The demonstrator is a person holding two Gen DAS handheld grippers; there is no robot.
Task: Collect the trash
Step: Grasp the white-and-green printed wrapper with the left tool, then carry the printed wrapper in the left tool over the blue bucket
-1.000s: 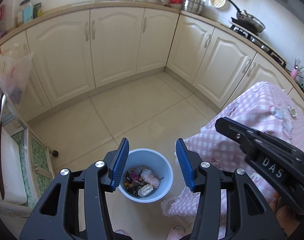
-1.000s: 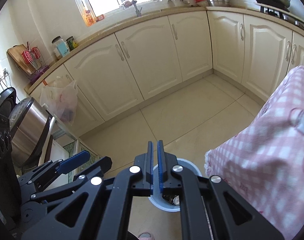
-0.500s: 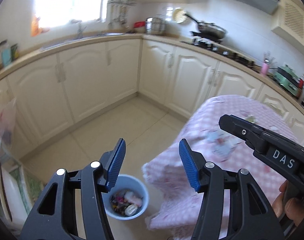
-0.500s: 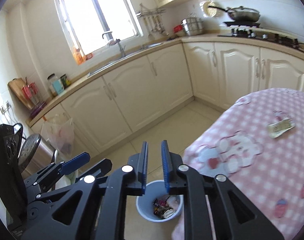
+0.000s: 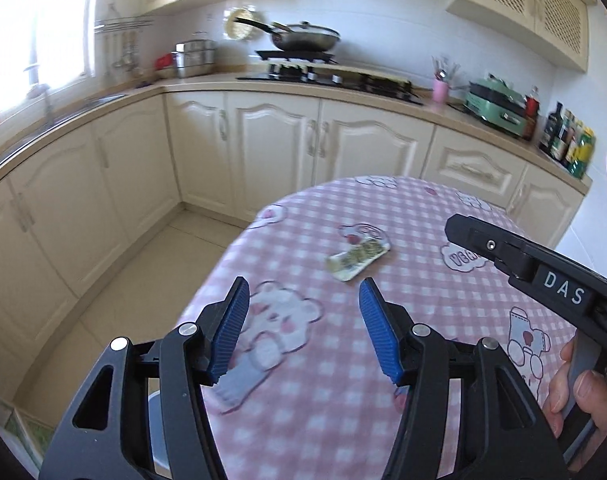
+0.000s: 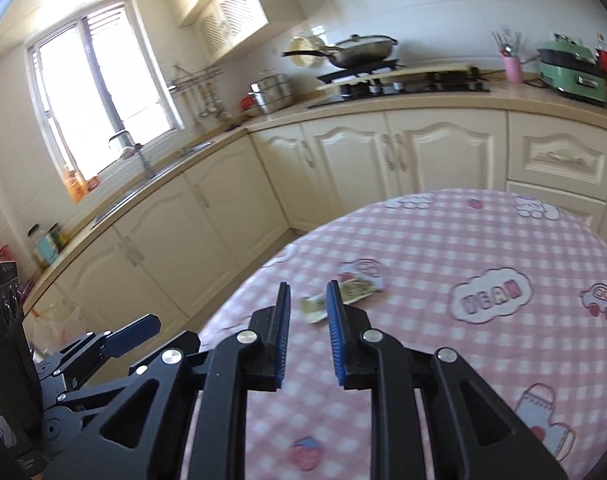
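Flat on the pink checked tablecloth of the round surface (image 5: 443,360) lies a crumpled green-and-white snack wrapper (image 5: 357,259), alone near its middle. Both grippers hover above, clear of it: the left gripper (image 5: 303,322) with jaws wide apart and empty, the right gripper (image 6: 306,326) with jaws slightly parted after just opening, nothing between them.

table with a pink checked cloth (image 5: 423,216) with bear pictures | cream cupboards (image 5: 271,148) run along the walls under a tan counter | wok (image 5: 305,39) sits on the stove (image 5: 327,74) | metal pots (image 5: 193,58) near the corner | pink cup (image 5: 440,91) beside a green cooker (image 5: 497,110) | dark bottles (image 5: 569,144) at the counter's end | bright window (image 6: 99,92) over the sink
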